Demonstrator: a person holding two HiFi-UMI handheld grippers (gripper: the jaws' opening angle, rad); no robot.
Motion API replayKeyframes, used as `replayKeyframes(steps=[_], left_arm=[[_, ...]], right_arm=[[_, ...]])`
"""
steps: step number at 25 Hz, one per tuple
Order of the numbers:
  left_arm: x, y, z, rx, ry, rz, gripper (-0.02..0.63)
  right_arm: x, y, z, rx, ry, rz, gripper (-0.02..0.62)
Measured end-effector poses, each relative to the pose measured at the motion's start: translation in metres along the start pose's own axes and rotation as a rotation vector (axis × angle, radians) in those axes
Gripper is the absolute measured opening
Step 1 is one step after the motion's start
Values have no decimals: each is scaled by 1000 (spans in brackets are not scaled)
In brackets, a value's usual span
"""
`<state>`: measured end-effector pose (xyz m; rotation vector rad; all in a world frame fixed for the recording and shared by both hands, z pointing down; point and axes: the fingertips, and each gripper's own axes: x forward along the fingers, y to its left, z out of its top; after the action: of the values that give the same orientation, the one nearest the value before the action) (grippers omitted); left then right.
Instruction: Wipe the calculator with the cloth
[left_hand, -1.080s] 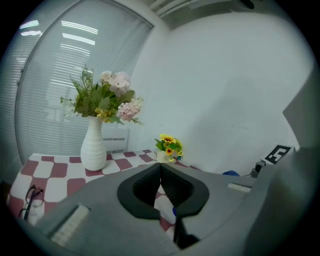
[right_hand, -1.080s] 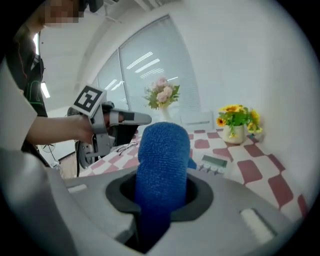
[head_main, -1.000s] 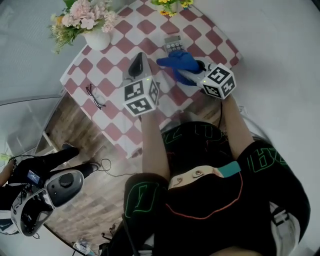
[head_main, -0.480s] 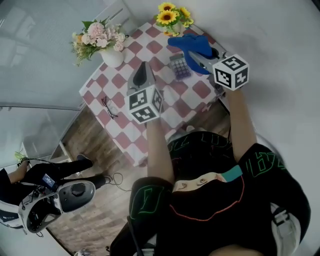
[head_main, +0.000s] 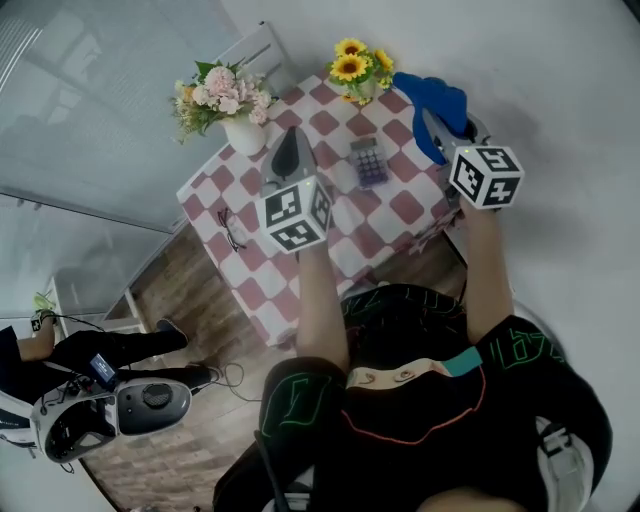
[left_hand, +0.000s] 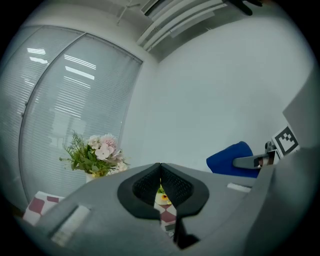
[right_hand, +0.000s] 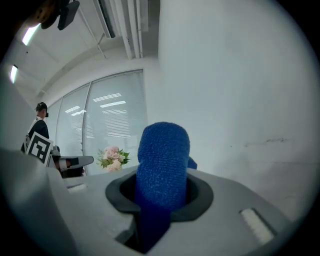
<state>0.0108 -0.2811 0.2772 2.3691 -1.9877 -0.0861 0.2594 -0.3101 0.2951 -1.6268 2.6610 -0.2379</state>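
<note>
A grey calculator (head_main: 368, 160) lies on the red-and-white checkered table (head_main: 400, 206), right of centre. My right gripper (head_main: 432, 118) is raised off the table's right edge, shut on a blue cloth (head_main: 432, 100) that folds over its jaws; the same blue cloth (right_hand: 161, 170) fills the right gripper view. My left gripper (head_main: 287, 150) hangs above the table left of the calculator, jaws shut and empty. In the left gripper view the left gripper (left_hand: 160, 186) points up at the wall, with the blue cloth (left_hand: 232, 160) at right.
A white vase of pink flowers (head_main: 222, 100) stands at the table's far left, a pot of sunflowers (head_main: 355, 65) at the far edge. Black glasses (head_main: 230, 230) lie near the left edge. A person (head_main: 100, 355) crouches on the wooden floor at lower left.
My right gripper has lifted the blue cloth off the calculator and swung it up and right, past the table's edge. The left gripper rose too. The head view pulled back.
</note>
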Motion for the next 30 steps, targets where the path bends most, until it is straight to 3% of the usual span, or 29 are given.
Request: replayKeyframes(steps=[6, 30], left_arm=[[4, 2, 2, -20, -12, -7, 11], [14, 1, 5, 15, 9, -43, 11]], right_arm=[[-3, 4, 10, -56, -17, -25, 114], [-2, 9, 25, -119, -75, -57, 114]])
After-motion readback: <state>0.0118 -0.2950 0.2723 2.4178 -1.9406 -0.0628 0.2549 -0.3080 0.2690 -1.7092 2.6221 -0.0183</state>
